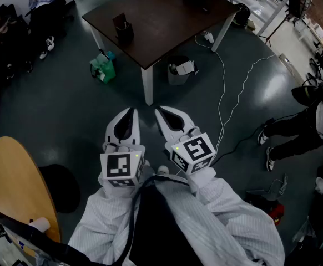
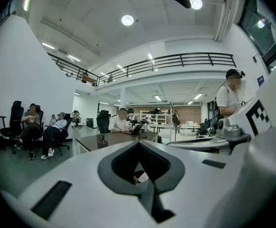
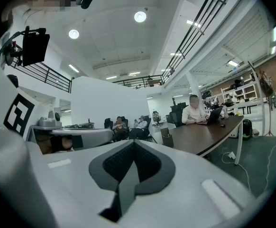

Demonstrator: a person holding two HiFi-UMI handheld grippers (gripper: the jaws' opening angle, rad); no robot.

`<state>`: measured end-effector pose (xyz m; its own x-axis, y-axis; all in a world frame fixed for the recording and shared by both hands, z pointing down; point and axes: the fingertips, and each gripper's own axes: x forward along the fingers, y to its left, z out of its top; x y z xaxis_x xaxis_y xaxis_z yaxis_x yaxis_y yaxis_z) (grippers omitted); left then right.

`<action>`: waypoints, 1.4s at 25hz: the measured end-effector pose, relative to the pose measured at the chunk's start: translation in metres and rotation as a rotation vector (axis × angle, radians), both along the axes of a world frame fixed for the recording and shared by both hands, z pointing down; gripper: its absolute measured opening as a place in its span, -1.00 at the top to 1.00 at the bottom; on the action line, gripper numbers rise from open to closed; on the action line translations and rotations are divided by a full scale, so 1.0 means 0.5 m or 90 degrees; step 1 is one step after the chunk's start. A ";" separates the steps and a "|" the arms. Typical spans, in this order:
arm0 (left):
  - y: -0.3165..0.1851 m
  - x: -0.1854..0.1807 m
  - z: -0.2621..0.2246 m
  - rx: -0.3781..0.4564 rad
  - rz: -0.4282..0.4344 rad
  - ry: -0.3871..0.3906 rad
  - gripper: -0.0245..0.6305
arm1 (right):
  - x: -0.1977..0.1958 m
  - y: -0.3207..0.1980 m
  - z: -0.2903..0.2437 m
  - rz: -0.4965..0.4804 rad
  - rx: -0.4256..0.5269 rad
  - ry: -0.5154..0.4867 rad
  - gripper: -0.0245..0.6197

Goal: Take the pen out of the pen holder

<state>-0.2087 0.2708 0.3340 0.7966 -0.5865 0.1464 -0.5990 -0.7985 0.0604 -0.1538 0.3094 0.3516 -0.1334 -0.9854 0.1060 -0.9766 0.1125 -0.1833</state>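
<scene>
One pen holder (image 1: 124, 31) is seen standing on the near-left part of the dark table (image 1: 167, 24), well apart from both grippers and close to 12 o'clock from them in the head view. A dark piece is seen sticking up from it, too small to be named for certain. In the left gripper view the same pen holder (image 2: 101, 140) is picked out on the table corner, at about 10 o'clock from the jaw tips; in the right gripper view it (image 3: 167, 137) sits at about 1 o'clock.

Now the grippers: the left gripper (image 1: 131, 112) is held clenched, jaws pressed together with nothing between them. The right gripper (image 1: 159, 112) is likewise clamped closed and empty. Both are carried side by side over the floor (image 1: 67, 110), short of the white table leg (image 1: 147, 85).

Further out, a green bag (image 1: 103, 70) is spotted at 7 o'clock from the holder and a grey bin (image 1: 181, 71) at 4 o'clock. A white cable (image 1: 223, 93) is trailed across the floor. A round wooden tabletop (image 1: 11, 187) is caught at 8 o'clock from the grippers.
</scene>
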 end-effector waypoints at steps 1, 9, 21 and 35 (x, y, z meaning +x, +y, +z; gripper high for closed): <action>0.001 0.003 0.000 0.002 0.003 0.004 0.91 | 0.002 -0.001 -0.002 -0.001 0.001 0.000 0.92; 0.016 0.020 -0.008 0.007 0.001 0.011 0.91 | 0.017 0.016 -0.012 -0.002 0.008 0.002 0.92; 0.066 0.057 0.010 0.001 0.004 0.007 0.91 | 0.053 0.079 0.006 0.008 0.001 -0.032 0.92; -0.221 0.186 0.089 -0.019 0.003 -0.030 0.91 | 0.169 -0.187 0.086 -0.003 -0.034 -0.045 0.91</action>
